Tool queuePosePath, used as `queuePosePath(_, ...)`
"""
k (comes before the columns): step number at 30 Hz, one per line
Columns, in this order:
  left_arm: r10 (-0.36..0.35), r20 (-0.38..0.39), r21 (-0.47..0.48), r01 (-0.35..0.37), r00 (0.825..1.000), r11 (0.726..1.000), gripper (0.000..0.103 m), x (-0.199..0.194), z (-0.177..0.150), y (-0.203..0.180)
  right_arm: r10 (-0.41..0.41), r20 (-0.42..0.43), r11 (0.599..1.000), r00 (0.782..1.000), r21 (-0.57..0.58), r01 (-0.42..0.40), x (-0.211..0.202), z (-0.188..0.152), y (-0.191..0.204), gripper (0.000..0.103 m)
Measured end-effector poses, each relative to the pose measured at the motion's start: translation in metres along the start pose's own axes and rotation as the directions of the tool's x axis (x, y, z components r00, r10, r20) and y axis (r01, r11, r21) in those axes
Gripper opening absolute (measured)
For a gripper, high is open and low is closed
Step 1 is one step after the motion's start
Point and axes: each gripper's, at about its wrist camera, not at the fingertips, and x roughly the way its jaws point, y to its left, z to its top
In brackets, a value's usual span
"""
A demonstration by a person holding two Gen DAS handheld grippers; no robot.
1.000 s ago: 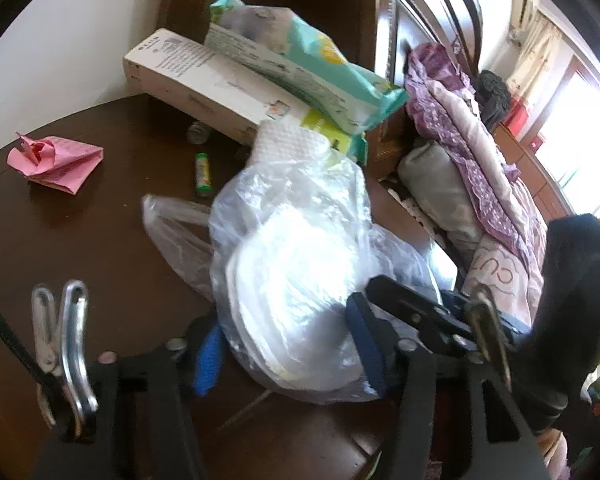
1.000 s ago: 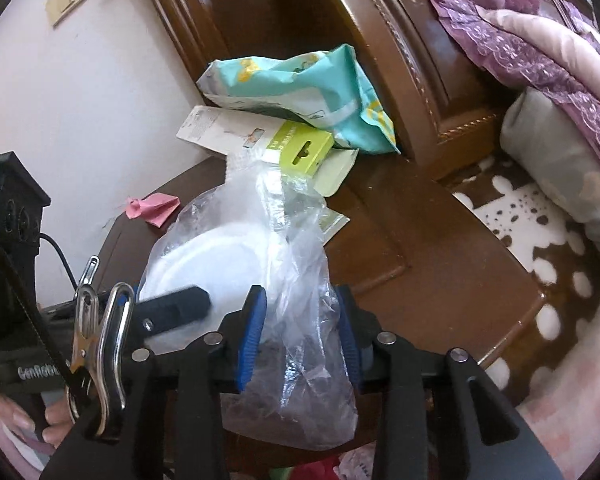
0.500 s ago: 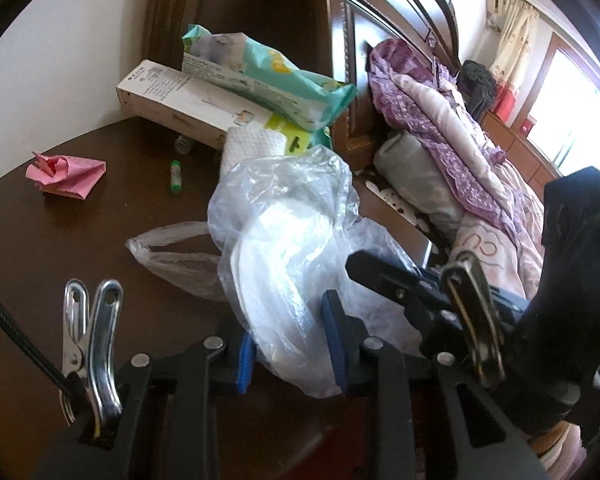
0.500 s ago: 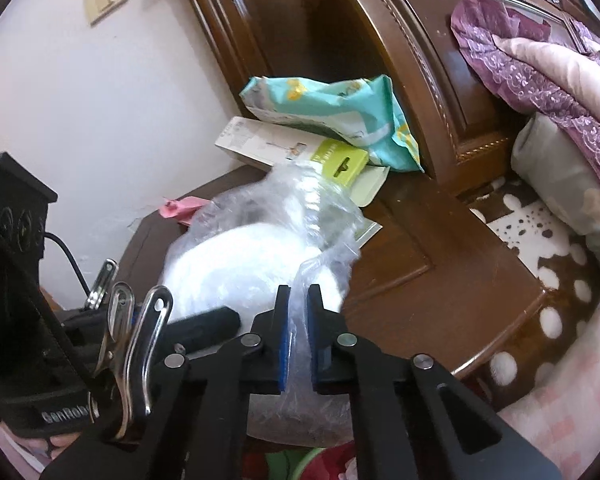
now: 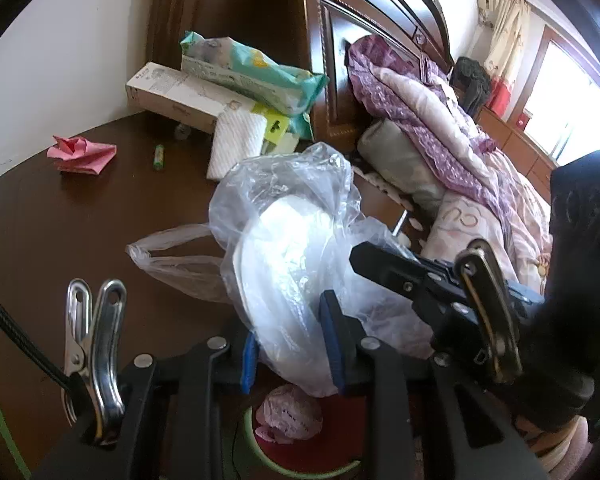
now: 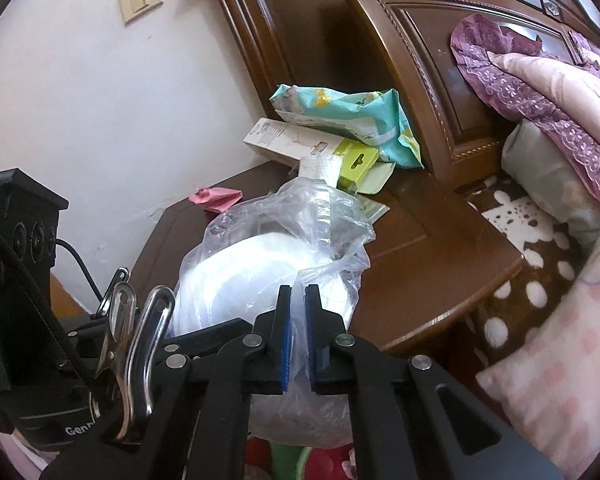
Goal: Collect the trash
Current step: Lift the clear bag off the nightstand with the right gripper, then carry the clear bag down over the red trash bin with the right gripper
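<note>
The clear plastic bag (image 5: 292, 240), with white round pieces inside that look like disposable plates, is held up over the near edge of the dark tabletop (image 5: 60, 216) by both tools; the left gripper (image 5: 292, 340) has its fingers narrowed and closing on the bag's lower bulk, which is pressed between the blue pads, while the right gripper (image 6: 296, 336) is shut tight on a thin fold of the bag's film; below the bag, a green-rimmed bin (image 5: 256, 440) with crumpled waste in it is seen. The step in hand is judged to be the carrying of the bagged trash off the tabletop toward that bin; next, the bag needs to be centred above the opening and both grips released. A pink crumpled paper (image 5: 82, 154) is left lying well apart, near the wall.
</note>
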Motion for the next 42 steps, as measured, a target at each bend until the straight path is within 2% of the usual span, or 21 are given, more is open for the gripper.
queuePosePath(22,-0.034,-0.078,0.019,0.035,0.996,0.999,0.026,-0.007,-0.073,-0.042,-0.039,-0.043,0.998,0.998,0.054,0.042,-0.048,-0.076,-0.013,0.007)
queuePosePath(42,-0.009,-0.183,0.060,0.020,0.983,0.998,0.024,0.024,-0.118,-0.063,-0.071,-0.132,0.987,0.989,0.135,0.089,-0.042,-0.132,-0.042,0.007)
